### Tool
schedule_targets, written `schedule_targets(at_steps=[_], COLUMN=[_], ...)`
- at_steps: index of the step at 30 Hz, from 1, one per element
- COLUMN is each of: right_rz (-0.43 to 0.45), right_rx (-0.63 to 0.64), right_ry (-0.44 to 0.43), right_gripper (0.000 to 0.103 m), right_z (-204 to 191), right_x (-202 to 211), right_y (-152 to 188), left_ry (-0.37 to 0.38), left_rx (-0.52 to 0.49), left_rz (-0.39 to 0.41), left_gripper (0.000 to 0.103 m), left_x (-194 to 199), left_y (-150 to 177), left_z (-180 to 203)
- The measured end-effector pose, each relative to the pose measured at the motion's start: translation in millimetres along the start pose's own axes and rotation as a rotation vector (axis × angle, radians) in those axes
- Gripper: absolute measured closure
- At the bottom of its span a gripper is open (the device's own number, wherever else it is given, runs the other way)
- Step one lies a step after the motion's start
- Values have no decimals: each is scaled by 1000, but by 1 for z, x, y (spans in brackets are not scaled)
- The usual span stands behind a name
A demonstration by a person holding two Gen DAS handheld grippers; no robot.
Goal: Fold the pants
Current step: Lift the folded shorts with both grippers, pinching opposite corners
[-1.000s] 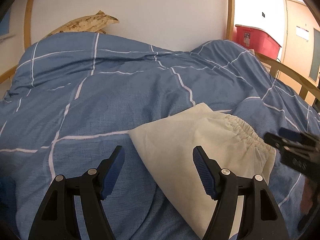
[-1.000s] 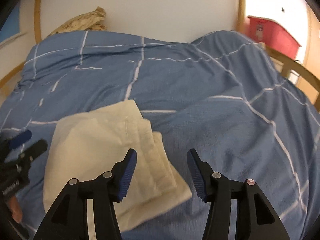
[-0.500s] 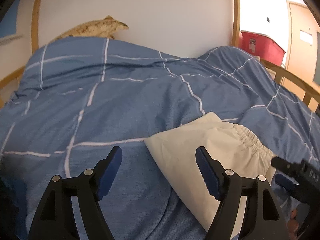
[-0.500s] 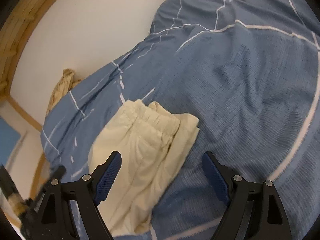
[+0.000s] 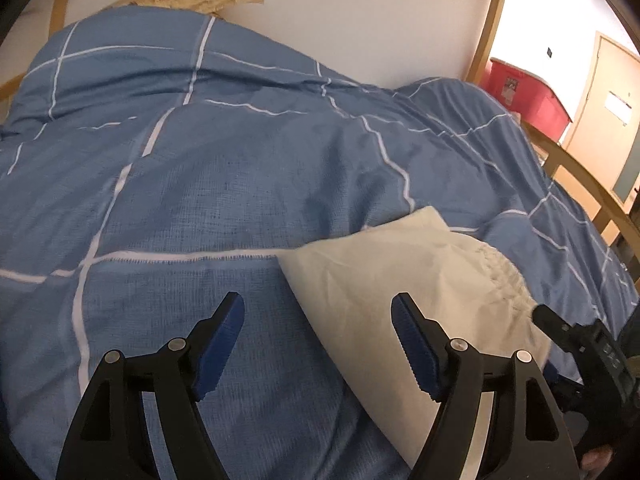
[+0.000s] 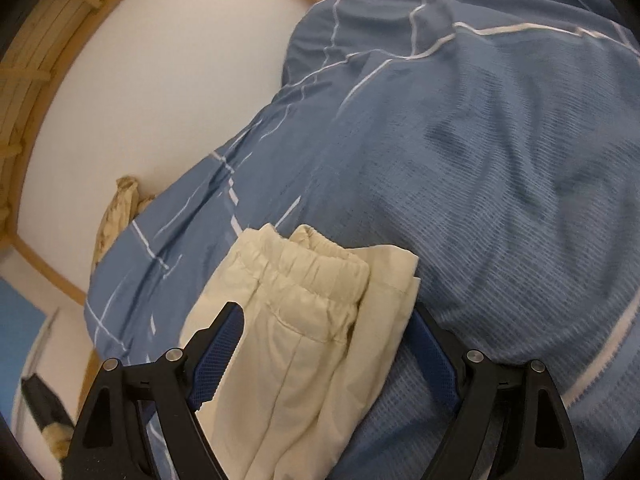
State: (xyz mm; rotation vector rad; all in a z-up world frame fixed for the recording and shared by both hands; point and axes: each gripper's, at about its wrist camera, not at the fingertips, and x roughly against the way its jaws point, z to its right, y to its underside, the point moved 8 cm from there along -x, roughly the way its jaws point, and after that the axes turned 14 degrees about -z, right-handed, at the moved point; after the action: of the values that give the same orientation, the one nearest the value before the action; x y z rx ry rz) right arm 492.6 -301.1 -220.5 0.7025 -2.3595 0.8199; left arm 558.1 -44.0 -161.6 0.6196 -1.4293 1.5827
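While my right tongs (image 6: 326, 354) stand wide around the waistband end of the folded pants (image 6: 304, 332) on the duvet (image 6: 480, 160), gripping nothing, and my left tongs (image 5: 318, 346) wait wide beside the fold, closing could catch only upper layers; the bundle then opens.

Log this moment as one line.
stage: folding pants | pants: folded, on blue blanket | left gripper: open, empty | right gripper: jaws just opened, straddling pants

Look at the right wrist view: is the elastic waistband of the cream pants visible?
Yes, the gathered waistband shows on the folded cream pants lying on the blue duvet.
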Motion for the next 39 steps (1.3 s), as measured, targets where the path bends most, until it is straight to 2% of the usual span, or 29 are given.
schedule_targets(at_steps=[3,7,9,16,20,21,22,25,26,28,30,33,39], right_rz=[-4,1,2,15,14,12,9,-11,-19,-31,-43,-40,25], right_rx=[0,33,36,59,73,75,76,80,82,83,93,124,215], right_ry=[9,44,64,106,127,126,122,90,78,54,30,14,2], right_gripper=[20,21,25,31,39,41,42,52,55,60,67,73,75], right_z=[1,-2,0,0,2,2,3,4,4,4,2,-5,-30], right_x=[-2,-5,-7,-9,-10,-10,-10,-12,-13,-13,-12,-7,19], right_y=[0,1,0,1,1,1,0,-2,-2,-3,-3,-4,-1], left_ry=[-14,13,30,89,97,95,99,96,83,33,9,-42,-144], left_rx=[-10,-5,3,23,26,25,21,5,-4,-40,-76,-129,-217], left_rz=[-12,-56,-66,-121,-133,-136,-139,-144,-141,-124,-103,-60,37], left_gripper=[28,28,28,28,29,34,46,66,68,80,88,92,93], left_x=[-12,-29,-34,-54,-59,-60,-61,-60,-59,-52,-44,-27,23], left_y=[-8,-12,-11,-6,-7,-7,-8,-8,-10,-12,-15,-21,-25], left_z=[0,1,-1,-4,-2,-1,2,12,14,20,27,38,55])
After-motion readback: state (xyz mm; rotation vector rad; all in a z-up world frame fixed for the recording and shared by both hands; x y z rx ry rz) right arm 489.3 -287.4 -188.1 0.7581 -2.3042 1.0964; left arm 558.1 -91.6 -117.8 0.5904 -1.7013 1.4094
